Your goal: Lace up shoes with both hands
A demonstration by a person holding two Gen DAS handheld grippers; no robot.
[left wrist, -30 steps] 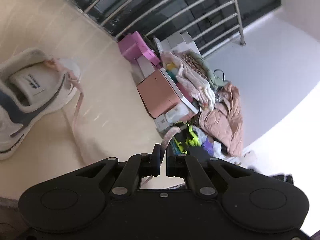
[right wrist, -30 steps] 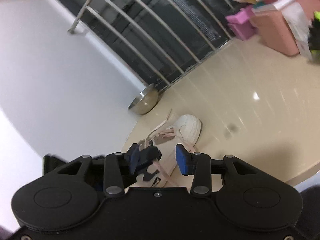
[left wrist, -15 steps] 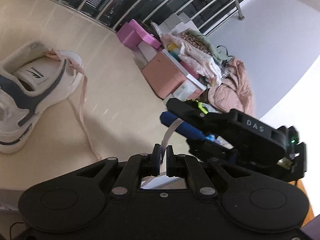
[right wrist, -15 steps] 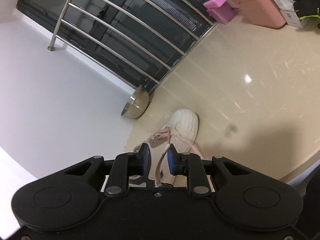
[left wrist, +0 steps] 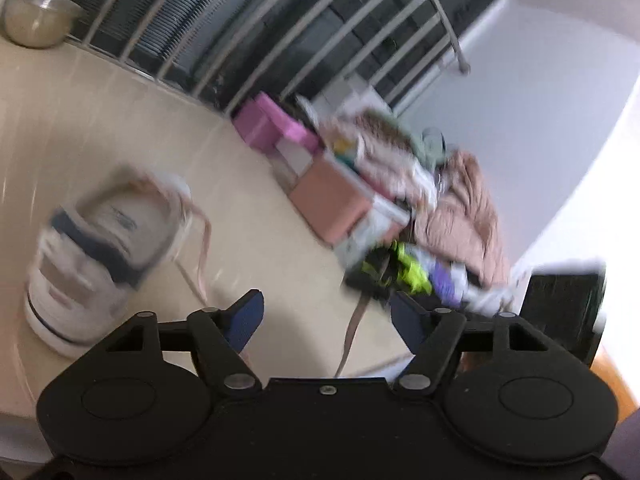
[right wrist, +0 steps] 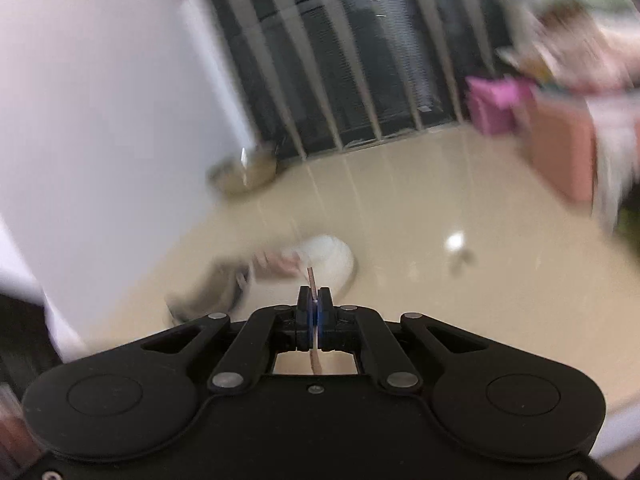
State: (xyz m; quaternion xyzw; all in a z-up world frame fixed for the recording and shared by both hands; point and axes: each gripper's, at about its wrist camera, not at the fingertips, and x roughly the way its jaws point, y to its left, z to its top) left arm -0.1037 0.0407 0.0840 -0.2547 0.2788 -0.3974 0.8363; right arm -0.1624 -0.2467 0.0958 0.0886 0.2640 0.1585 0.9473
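A white sneaker with a dark side stripe point(left wrist: 100, 248) stands on the cream floor at the left of the blurred left wrist view. Its pink lace point(left wrist: 202, 248) trails off the toe. My left gripper point(left wrist: 326, 316) is open and a loose lace end point(left wrist: 352, 332) hangs between its blue pads without being held. In the right wrist view the sneaker point(right wrist: 320, 260) lies just beyond my right gripper point(right wrist: 314, 306), which is shut on the pink lace point(right wrist: 311, 276); the lace runs from the pads toward the shoe.
A steel bowl point(left wrist: 38, 16) sits by the dark railing point(left wrist: 280, 40); the bowl also shows in the right wrist view point(right wrist: 244, 172). Pink boxes point(left wrist: 332, 196) and a pile of clothes point(left wrist: 452, 200) crowd the right. A black object point(left wrist: 560, 312) stands at far right.
My left gripper has opened and let go of the lace end. My right gripper has closed fully on the lace. Both cameras have swung, blurring the views.
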